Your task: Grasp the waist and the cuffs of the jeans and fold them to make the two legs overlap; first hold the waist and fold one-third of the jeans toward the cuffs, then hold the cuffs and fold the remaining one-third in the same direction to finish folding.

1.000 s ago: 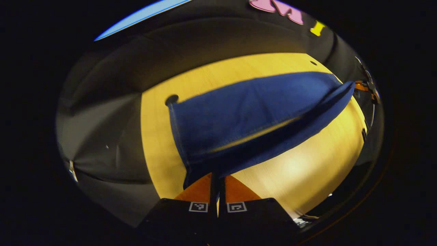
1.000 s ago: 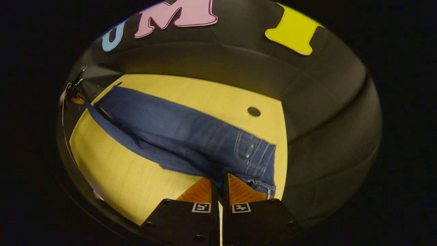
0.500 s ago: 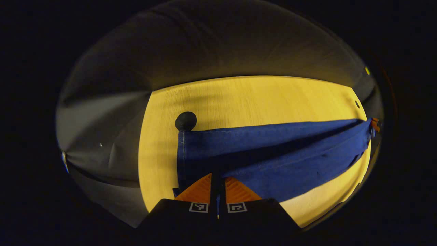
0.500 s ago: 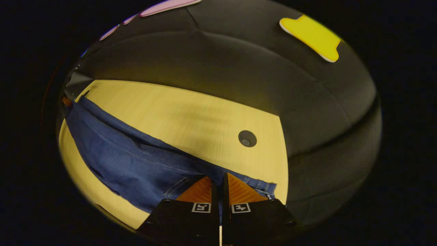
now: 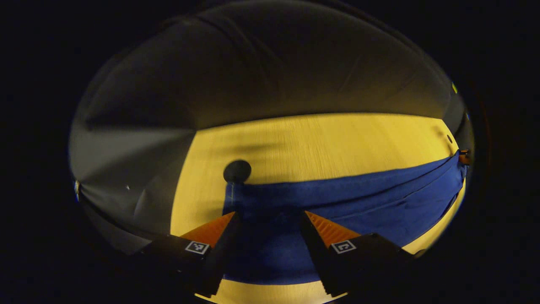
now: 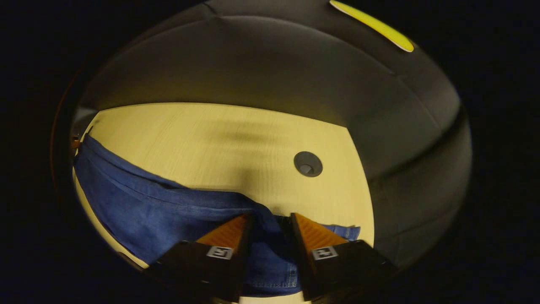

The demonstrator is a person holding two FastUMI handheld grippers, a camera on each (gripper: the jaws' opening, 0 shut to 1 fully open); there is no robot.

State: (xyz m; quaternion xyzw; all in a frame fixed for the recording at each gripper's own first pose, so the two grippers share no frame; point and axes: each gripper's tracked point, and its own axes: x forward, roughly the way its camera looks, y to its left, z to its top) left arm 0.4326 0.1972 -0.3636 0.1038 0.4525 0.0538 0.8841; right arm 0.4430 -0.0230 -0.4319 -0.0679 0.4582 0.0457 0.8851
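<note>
— Where are the jeans (image 5: 337,198)?
— Flat along the wooden table (image 5: 320,139), legs overlapped. Soft, weighty denim.
— Grippers?
— Left gripper (image 5: 270,219) and right gripper (image 6: 270,221) both spread, holding nothing. I'd pinch the thick waistband next.

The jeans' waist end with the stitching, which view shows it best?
The right gripper view: the jeans lie on the table, their stitched waist end between the open right gripper fingers. The left gripper view shows plain blue leg fabric, its end between the open left gripper fingers.
</note>
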